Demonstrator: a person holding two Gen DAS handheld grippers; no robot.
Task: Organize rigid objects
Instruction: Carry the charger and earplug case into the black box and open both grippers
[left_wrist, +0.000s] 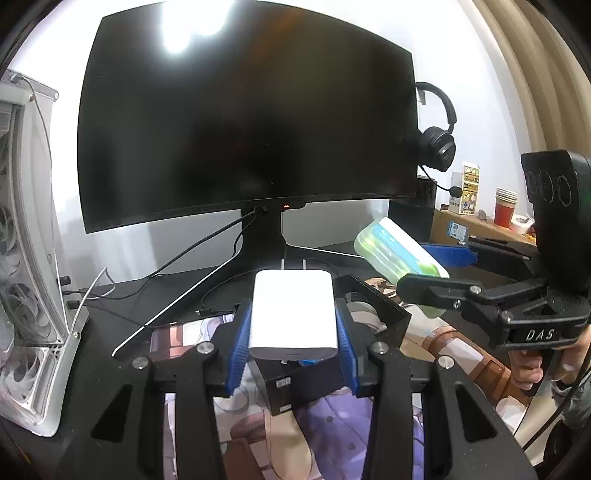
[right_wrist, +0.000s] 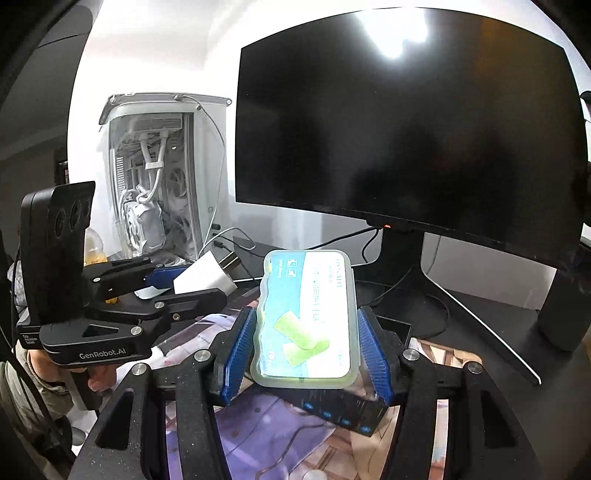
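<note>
My left gripper (left_wrist: 293, 332) is shut on a white wall charger (left_wrist: 293, 314), prongs pointing away, held above the desk mat. Under it lies a small black box (left_wrist: 295, 387). My right gripper (right_wrist: 306, 347) is shut on a clear-lidded flat case with a blue and green label (right_wrist: 306, 314), lifted over a black box with blue marks (right_wrist: 343, 410). In the left wrist view the right gripper (left_wrist: 439, 271) and its case (left_wrist: 395, 251) appear at the right. In the right wrist view the left gripper (right_wrist: 184, 284) and its charger (right_wrist: 205, 278) show at the left.
A large curved monitor (left_wrist: 247, 122) on a V-shaped stand (left_wrist: 280, 243) fills the back of the black desk (left_wrist: 110, 302). A white PC case (left_wrist: 29, 258) stands at the left. Headphones (left_wrist: 436, 140), paper cups (left_wrist: 505, 206) and a cardboard box (left_wrist: 476, 229) sit at the right. A printed mat (right_wrist: 280, 424) lies below.
</note>
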